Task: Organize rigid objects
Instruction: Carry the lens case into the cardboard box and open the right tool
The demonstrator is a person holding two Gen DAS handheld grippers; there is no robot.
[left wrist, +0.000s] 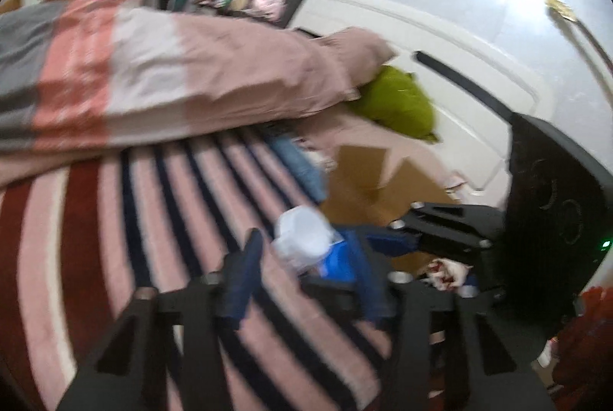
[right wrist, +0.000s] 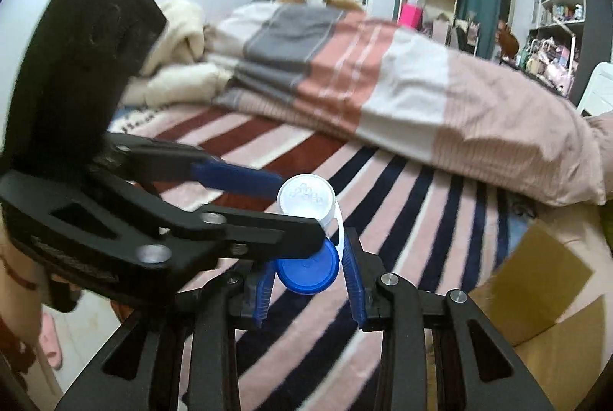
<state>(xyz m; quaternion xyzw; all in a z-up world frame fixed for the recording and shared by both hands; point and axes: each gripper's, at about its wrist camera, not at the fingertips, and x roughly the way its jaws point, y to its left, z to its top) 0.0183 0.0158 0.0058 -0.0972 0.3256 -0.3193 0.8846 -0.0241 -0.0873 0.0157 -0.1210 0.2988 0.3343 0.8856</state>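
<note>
A small white bottle with a white cap (right wrist: 305,198) and a blue base (right wrist: 308,271) is held above the striped bed. It shows blurred in the left wrist view (left wrist: 306,234). My right gripper (right wrist: 310,271) has its blue fingers around the blue base. My left gripper (left wrist: 306,265) reaches in from the left in the right wrist view (right wrist: 276,204), its blue fingers (right wrist: 237,177) at the white cap end. Whether both grip firmly is blurred.
A striped blanket (right wrist: 345,296) covers the bed, with a folded pink and grey quilt (right wrist: 364,77) behind. A cardboard box (left wrist: 383,181) and a green cushion (left wrist: 398,100) lie by the white headboard (left wrist: 440,39). Shelves (right wrist: 555,9) stand at the far right.
</note>
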